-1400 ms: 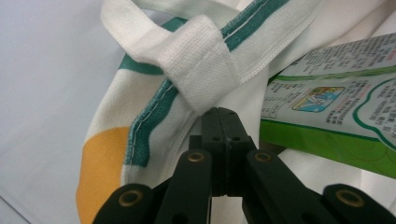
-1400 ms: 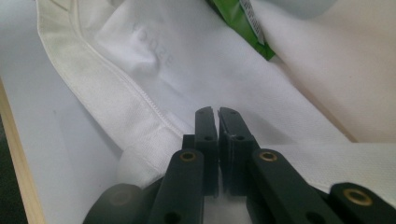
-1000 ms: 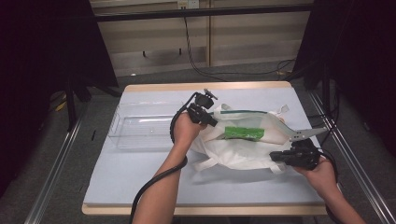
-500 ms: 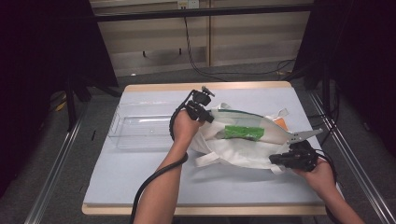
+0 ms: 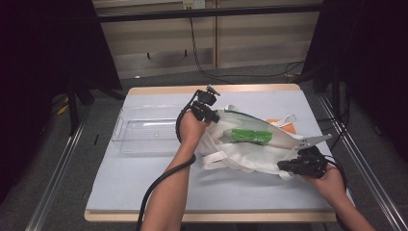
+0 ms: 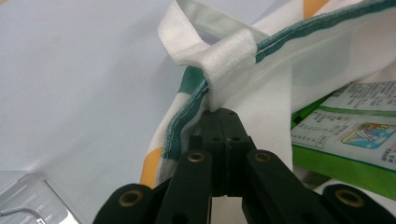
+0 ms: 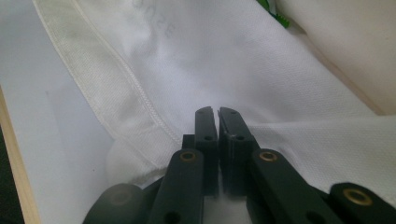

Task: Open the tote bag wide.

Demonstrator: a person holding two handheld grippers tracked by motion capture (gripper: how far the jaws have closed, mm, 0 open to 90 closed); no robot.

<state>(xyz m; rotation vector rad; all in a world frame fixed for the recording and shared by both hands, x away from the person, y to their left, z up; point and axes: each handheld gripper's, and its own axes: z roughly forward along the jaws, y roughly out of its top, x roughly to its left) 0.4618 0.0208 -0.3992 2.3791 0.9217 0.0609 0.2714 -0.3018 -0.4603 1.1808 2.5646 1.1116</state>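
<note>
A white cloth bag (image 5: 250, 154) with green trim and orange patches lies on the table, its mouth held open. A green packet (image 5: 251, 136) lies inside it. My left gripper (image 5: 214, 117) is at the bag's far left rim. In the left gripper view it (image 6: 224, 114) is shut on the green-trimmed rim (image 6: 187, 112) just under a white handle loop (image 6: 224, 51), with the packet (image 6: 345, 135) to the right. My right gripper (image 5: 284, 167) is at the bag's near right edge. In the right gripper view it (image 7: 217, 112) is pinched shut on the white cloth (image 7: 243, 60).
A clear plastic tray (image 5: 144, 132) stands left of the bag, close to the left hand; its corner (image 6: 28, 200) appears in the left gripper view. The pale blue table top (image 5: 144, 183) has a wooden edge. Metal rails run along both sides of the table.
The left gripper has drawn the rim slightly up and away, and the bag's mouth has spread a little. The right gripper has barely shifted.
</note>
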